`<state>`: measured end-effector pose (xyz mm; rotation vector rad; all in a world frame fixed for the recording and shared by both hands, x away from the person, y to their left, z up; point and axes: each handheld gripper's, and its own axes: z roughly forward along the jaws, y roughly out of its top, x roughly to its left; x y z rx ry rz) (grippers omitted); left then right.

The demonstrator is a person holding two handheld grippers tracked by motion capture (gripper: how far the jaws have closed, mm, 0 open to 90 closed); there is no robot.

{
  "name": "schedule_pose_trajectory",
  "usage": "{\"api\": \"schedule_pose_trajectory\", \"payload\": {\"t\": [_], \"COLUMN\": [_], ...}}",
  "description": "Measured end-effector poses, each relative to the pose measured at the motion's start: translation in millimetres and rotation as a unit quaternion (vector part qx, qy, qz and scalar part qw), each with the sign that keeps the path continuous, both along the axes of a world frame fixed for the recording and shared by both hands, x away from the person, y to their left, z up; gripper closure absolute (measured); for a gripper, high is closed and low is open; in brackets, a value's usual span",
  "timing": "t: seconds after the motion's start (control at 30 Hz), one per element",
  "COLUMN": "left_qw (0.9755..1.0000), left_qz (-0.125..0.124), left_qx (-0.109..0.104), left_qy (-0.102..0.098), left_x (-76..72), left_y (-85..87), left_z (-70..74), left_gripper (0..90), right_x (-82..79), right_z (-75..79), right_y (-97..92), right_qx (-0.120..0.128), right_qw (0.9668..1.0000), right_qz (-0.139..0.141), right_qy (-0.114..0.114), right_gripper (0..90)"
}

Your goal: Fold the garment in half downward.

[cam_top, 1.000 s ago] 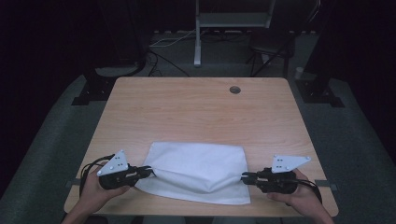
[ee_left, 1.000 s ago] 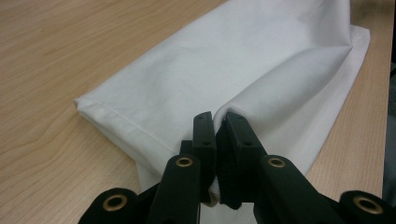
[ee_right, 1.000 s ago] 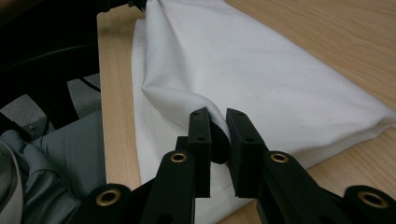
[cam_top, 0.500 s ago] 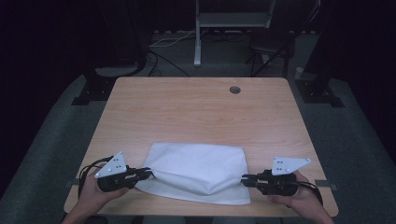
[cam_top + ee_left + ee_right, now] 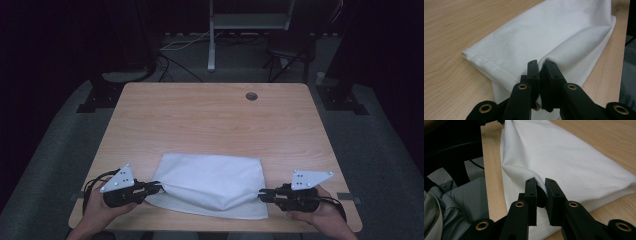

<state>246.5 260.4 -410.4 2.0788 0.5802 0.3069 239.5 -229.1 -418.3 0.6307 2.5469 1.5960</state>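
Between our two tools, the white cloth (image 5: 212,184) is lying half folded; left tool (image 5: 159,186) and right tool (image 5: 261,194) are each pinching an end, with folding left to finish.

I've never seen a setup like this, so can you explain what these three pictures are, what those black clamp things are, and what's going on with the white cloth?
A person sits at a wooden table and holds a hand tool with two black jaws in each hand. The wide picture comes from a camera above the table; the two close-ups come from cameras riding on the tools, looking along their jaws. A folded white cloth lies near the person's edge of the table. The left gripper is shut on the cloth's left end, and the right gripper is shut on its right end. In both close-ups you can see a fold of cloth pinched between the jaws.
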Motion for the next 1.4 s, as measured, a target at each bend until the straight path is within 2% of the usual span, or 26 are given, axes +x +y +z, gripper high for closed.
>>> {"api": "schedule_pose_trajectory", "payload": {"t": [0.47, 0.8, 1.0, 1.4], "left_qw": [1.0, 1.0, 0.9999, 0.9993], "left_qz": [-0.002, -0.007, -0.007, -0.012], "left_qx": [-0.005, -0.001, 0.005, 0.02], "left_qy": [0.003, 0.007, 0.013, 0.028], "left_x": [-4.6, -8.5, -9.5, -10.3], "left_y": [1.3, 1.8, 3.8, 4.6], "left_z": [-0.8, -3.1, -7.3, -13.7], "left_gripper": [83.2, 83.0, 82.8, 82.1], "right_x": [-4.6, -8.5, -10.3, -13.0], "right_z": [-1.5, -6.4, -10.1, -19.5], "right_y": [-0.3, -2.3, -3.6, -2.9], "right_qx": [-0.001, -0.005, -0.011, -0.041], "right_qw": [1.0, 1.0, 0.9998, 0.9986], "right_qz": [0.003, 0.005, 0.008, 0.021], "right_qy": [0.001, 0.007, 0.013, 0.028], "right_gripper": [81.2, 81.2, 81.2, 81.0]}}
